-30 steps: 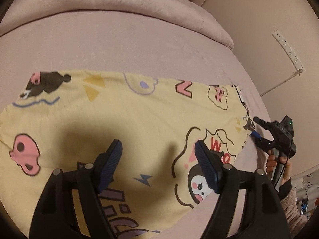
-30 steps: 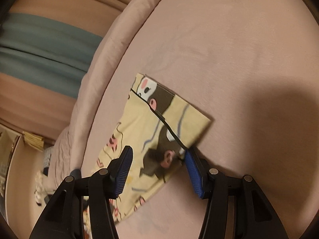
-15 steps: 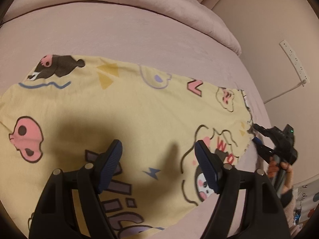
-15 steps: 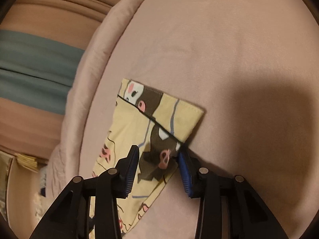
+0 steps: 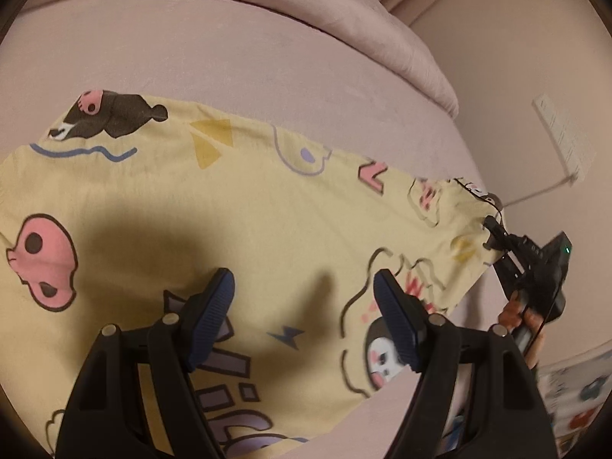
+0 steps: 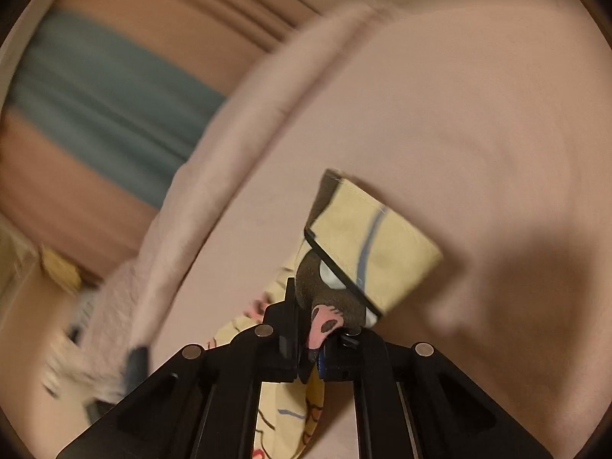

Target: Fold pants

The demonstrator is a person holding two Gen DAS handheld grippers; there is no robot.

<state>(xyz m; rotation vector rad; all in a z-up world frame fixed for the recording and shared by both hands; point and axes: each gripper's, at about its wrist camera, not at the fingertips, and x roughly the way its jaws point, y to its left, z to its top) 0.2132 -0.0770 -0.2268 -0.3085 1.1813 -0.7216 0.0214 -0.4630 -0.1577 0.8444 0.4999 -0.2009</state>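
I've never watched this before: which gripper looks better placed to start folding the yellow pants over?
Probably the right. The right gripper is already shut on a corner of the pants, so it could carry that end across. The left gripper hangs open above the middle of the cloth, gripping nothing.

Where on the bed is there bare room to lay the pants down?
Bare pink sheet lies between the yellow cartoon-print pants and the pink rolled blanket. The near side is crowded with pants.
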